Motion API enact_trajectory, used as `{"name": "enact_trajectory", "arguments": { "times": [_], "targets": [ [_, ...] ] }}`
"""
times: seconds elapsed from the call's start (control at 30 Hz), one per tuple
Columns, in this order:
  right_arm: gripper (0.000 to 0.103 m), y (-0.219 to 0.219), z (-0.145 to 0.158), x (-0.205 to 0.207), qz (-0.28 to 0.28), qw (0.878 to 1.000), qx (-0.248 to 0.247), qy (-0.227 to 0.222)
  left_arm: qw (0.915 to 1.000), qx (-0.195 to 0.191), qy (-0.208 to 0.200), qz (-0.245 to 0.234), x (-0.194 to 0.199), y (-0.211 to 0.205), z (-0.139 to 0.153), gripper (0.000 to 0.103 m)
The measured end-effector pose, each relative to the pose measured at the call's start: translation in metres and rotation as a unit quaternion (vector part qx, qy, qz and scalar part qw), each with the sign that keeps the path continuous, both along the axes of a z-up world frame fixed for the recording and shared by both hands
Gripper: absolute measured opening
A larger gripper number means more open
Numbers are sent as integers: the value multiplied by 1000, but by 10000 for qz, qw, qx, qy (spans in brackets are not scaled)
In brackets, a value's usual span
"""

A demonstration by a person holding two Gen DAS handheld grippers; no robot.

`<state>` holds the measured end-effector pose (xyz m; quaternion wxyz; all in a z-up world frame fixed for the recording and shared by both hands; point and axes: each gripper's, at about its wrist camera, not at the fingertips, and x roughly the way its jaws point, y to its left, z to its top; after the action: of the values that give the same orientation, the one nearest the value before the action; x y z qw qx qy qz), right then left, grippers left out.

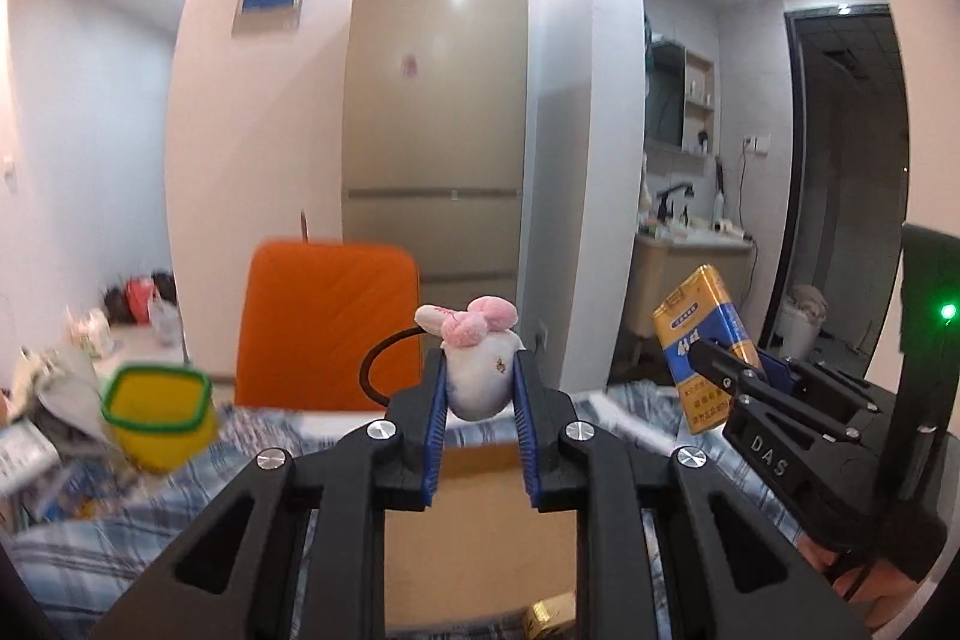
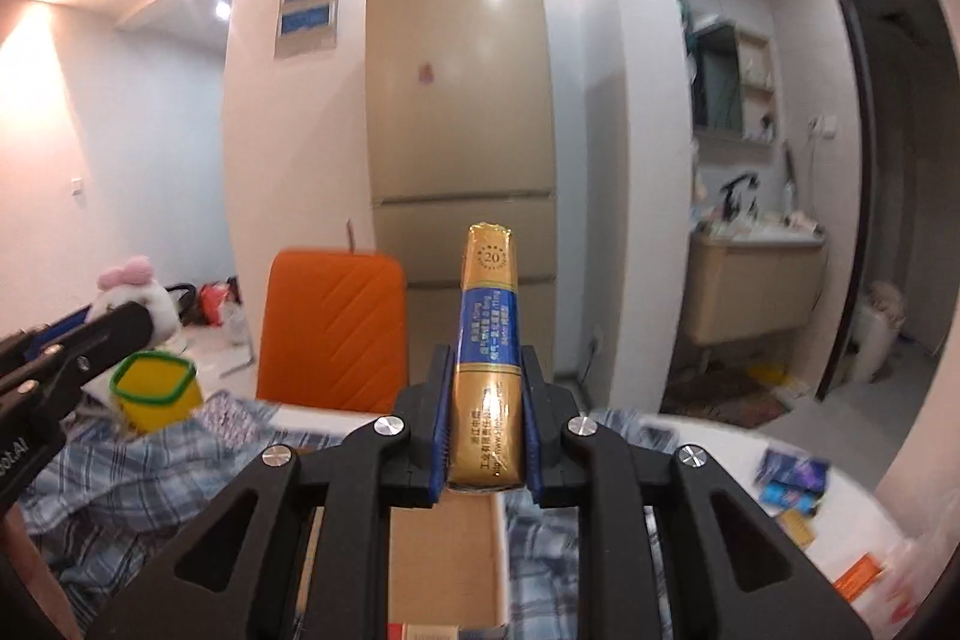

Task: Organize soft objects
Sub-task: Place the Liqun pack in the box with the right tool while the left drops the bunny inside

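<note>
Holding a small white plush toy w/ pink bow, the left gripper has its jaws clamped on the toy's sides, lifted above the plaid cloth. Right gripper jaws pinch a gold-blue pack upright, above a cardboard box. Yellow container w/ green rim sits at left, orange cushion behind.

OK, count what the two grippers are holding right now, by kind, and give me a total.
Plush toy, white with a pink bow, in the left gripper: 1
Gold and blue pack, in the right gripper: 1
Total: 2
</note>
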<state>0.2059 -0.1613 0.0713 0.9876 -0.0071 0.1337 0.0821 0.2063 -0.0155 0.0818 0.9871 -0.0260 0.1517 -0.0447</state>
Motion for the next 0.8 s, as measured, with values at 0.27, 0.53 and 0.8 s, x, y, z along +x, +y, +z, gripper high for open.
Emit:
{"name": "enact_trajectory", "arguments": {
  "times": [0.27,0.53,0.8],
  "targets": [
    [18,16,-49,26,403,9954,-275,823,9936,39,1124,60,44,12,-68,22],
    [18,30,-96,47,683,9794,-251,1886,9777,42,2089,225,63,19,-107,22],
    [18,31,-110,52,612,9732,-443,2170,9695,-96,2433,297,70,29,-126,22]
  ]
}}
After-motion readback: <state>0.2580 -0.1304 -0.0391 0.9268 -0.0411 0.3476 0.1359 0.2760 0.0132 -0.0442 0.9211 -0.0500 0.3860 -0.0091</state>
